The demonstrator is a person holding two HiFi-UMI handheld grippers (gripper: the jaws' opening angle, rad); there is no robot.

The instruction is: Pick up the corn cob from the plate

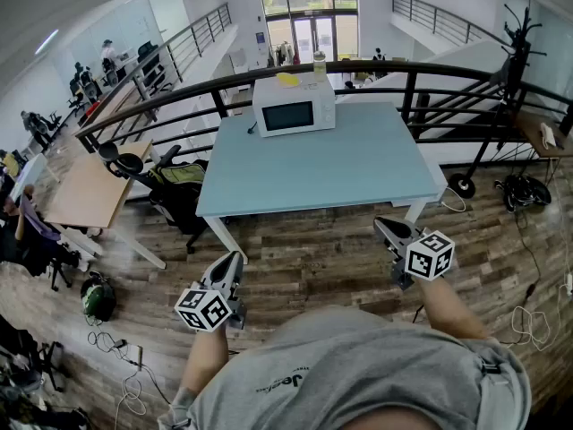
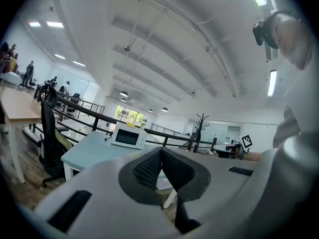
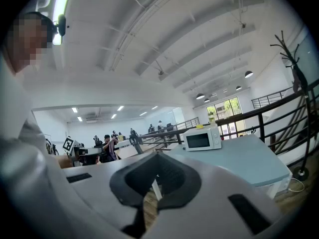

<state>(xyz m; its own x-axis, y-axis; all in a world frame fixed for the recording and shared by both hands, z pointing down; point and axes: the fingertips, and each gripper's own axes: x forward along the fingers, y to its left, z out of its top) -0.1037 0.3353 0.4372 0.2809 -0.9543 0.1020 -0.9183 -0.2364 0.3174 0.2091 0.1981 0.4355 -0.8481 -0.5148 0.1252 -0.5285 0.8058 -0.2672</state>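
Note:
No corn cob and no plate show in any view. In the head view my left gripper (image 1: 235,260) is held low at the left over the wooden floor, jaws together, nothing between them. My right gripper (image 1: 380,225) hangs at the right near the table's front corner, also shut and empty. Both point toward a light blue table (image 1: 313,164). In the left gripper view the left gripper (image 2: 160,151) has its dark pads meeting at the tips. The right gripper (image 3: 157,156) looks the same in the right gripper view.
A white microwave (image 1: 294,106) stands at the table's far edge with a yellow thing (image 1: 286,79) and a bottle (image 1: 320,65) on top. A black railing (image 1: 179,92) runs behind. An office chair (image 1: 134,164) and a wooden desk (image 1: 89,191) stand left, a coat stand (image 1: 515,52) right.

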